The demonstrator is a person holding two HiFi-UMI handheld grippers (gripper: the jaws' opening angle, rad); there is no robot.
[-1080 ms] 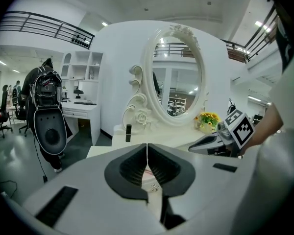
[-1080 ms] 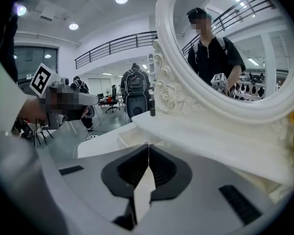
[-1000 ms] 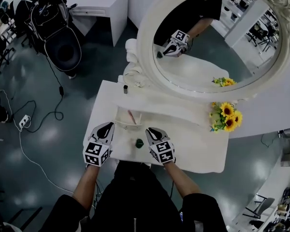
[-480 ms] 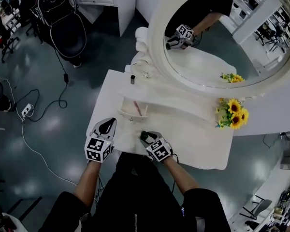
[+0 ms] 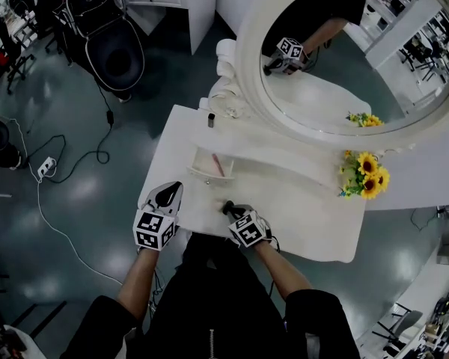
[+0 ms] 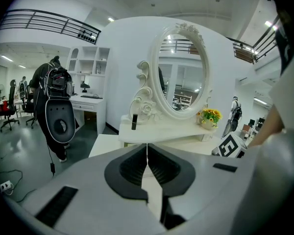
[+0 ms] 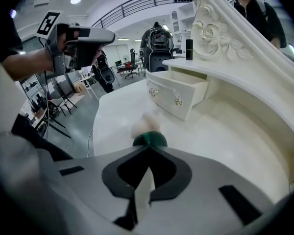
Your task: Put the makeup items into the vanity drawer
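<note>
Right gripper view: a small green makeup item with a pale, blurred top sits on the vanity top, right at the tips of the right gripper. That gripper's jaws are drawn together (whether they nip the item's edge I cannot tell). The item looks light, hard and smooth, so it will likely skid or roll; a hold across the green body seems safest. The open drawer stands near, beyond it. The left gripper is closed on nothing and held up at the table's left.

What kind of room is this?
Probably a big office or workshop hall, not a bedroom: the vanity table and oval mirror stand on a shiny floor near office chairs and loose cables.
</note>
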